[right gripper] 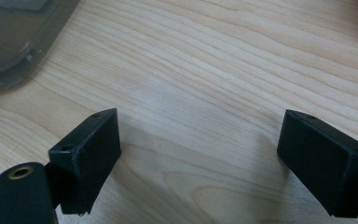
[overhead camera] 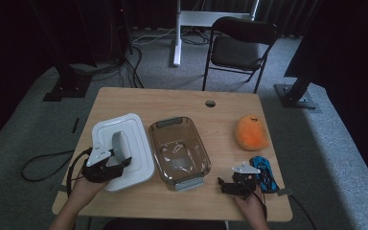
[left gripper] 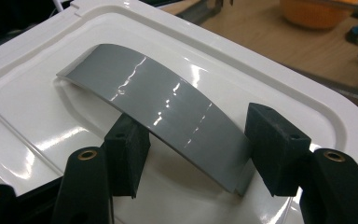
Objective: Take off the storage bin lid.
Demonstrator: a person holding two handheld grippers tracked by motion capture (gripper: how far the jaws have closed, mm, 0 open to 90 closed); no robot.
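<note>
A white rectangular lid [overhead camera: 136, 139] with a curved grey handle [overhead camera: 119, 143] lies at the left of the wooden table [overhead camera: 211, 120]. My left gripper [overhead camera: 120, 165] reaches over the lid's near end. In the left gripper view its jaws stand on either side of the grey handle [left gripper: 168, 98], and both pads [left gripper: 128, 156] touch the handle's edges. Beside the lid stands a clear brownish container [overhead camera: 159, 148] with nothing in it. My right gripper [overhead camera: 225, 185] hovers low at the front right, its jaws wide apart over bare wood [right gripper: 200, 135].
An orange plush toy [overhead camera: 251, 132] sits at the right of the table. A blue object [overhead camera: 263, 170] lies just behind my right hand. The container's corner [right gripper: 14, 42] is close to the right gripper. A black chair [overhead camera: 242, 45] stands beyond the table.
</note>
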